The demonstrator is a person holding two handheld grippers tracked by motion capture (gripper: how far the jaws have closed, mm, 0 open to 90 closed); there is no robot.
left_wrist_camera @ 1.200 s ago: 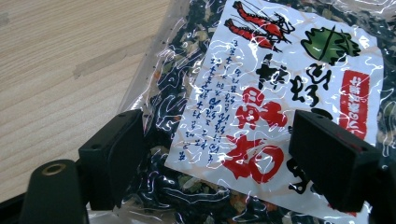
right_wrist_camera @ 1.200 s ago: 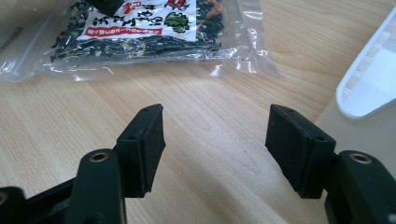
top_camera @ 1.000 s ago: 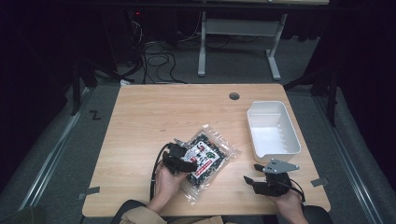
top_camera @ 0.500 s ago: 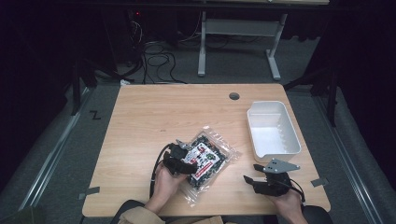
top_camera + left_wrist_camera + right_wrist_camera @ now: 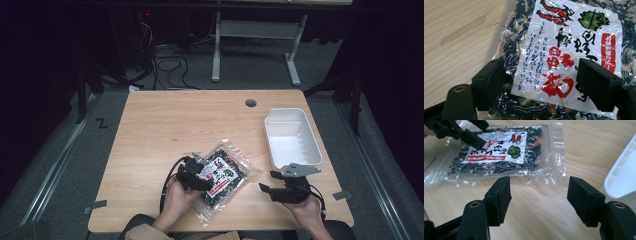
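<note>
On the table's [image 5: 150, 130] near edge, left of centre, the left gripper [image 5: 196, 176] sits over the bag [image 5: 225, 172]. High view: bag lies flat and askew on pale wood, between the two hands; a cable loops back from the gripper to the left hand [image 5: 175, 200].

Left gripper view adds the detail: jaws straddle the bag's lower part, one on each side of the white label [image 5: 569, 50], and have just been closing. Whether the pads already pinch the film I cannot tell. Label carries red shrimp drawings, a green leaf, a red strip, black and red script. Film is clear, crinkled, glossy; contents dark, flaky, with orange and pale bits.

Right gripper view gives the bag side-on [image 5: 499, 152]: a wide clear sealed margin along its edge, and the left gripper's black jaw tip on the label's far end. Right gripper [image 5: 539, 197] has its jaws wide apart, just opened a little further, bare wood between the matte, blocky pads.

High view, right: right gripper [image 5: 272, 190] rests low on the table, grey three-cornered plate on top. Beyond it, a white tub [image 5: 292, 137], oblong, rounded corners, ribbed inner walls. Its rim shows at the right gripper view's edge [image 5: 621, 175].
</note>
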